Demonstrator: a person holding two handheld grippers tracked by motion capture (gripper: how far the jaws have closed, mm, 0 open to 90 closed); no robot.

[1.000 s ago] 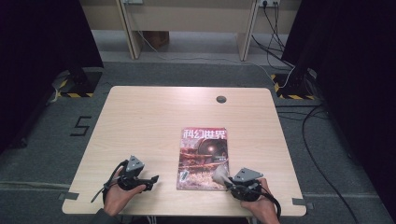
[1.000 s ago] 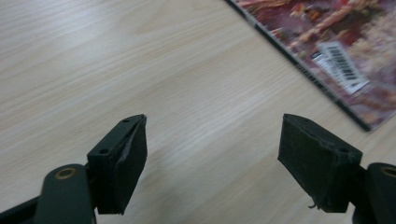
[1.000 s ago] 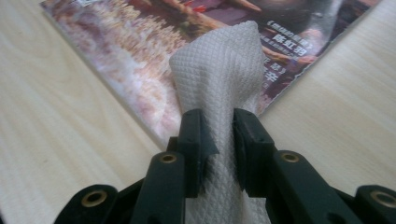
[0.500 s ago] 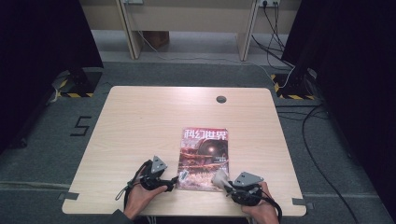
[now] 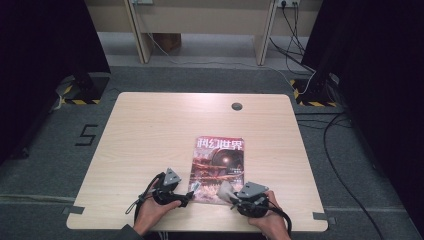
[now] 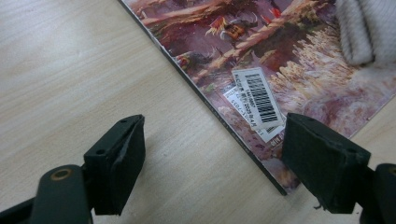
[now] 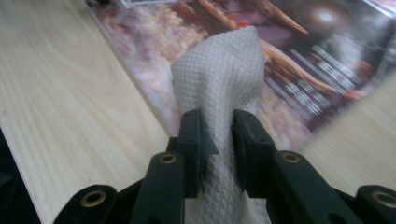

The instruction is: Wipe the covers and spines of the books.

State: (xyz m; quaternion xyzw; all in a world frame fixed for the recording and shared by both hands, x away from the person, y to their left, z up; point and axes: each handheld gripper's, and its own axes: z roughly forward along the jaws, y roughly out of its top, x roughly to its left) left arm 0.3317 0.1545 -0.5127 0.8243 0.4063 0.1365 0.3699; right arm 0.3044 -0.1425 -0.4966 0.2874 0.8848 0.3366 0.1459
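Black jaws of the left gripper (image 6: pixel 212 172) stand wide apart, straddling the magazine's (image 5: pixel 218 167) near left corner by the desk's (image 5: pixel 150 130) front edge; the right gripper (image 7: pixel 217 135) pinches a white cloth (image 7: pixel 222 88) resting on the cover's near right corner.

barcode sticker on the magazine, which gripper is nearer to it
Left. The left gripper has its open jaws straddling the magazine's near corner right by the barcode sticker. The right gripper, shut on a white cloth, sits toward the other near corner.
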